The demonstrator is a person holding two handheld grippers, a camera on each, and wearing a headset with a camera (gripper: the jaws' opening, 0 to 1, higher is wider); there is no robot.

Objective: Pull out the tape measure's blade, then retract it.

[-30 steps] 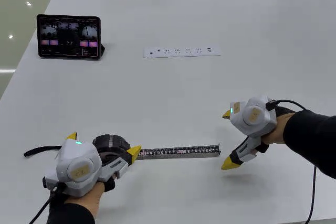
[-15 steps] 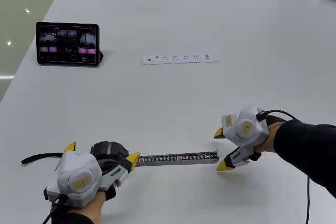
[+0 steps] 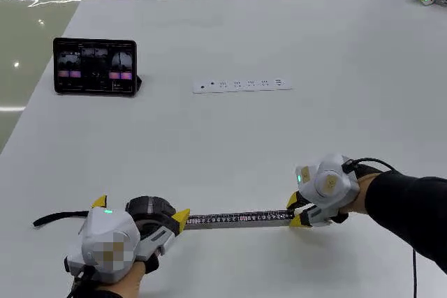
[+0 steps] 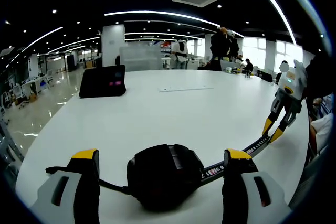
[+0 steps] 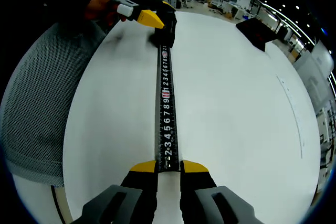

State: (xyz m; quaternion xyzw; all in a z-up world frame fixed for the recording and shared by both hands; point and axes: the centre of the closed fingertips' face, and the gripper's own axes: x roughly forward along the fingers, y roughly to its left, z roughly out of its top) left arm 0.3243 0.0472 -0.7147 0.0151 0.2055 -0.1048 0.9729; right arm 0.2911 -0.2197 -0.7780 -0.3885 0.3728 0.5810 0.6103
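Left gripper (image 3: 140,211) near left, held low, jaws spread wide, pointing right. Right gripper (image 3: 295,212) near right, tipped down, facing left, jaws pinched together on tape blade (image 3: 237,218) tip. Dark-sleeved right forearm (image 3: 412,204) reaches in from right edge.

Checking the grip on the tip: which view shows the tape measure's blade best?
The right gripper view: the blade runs straight up the frame, numerals readable, its end pinched in the right gripper. The head view shows its whole length, but small. The left gripper view shows a foreshortened stretch leaving the case.
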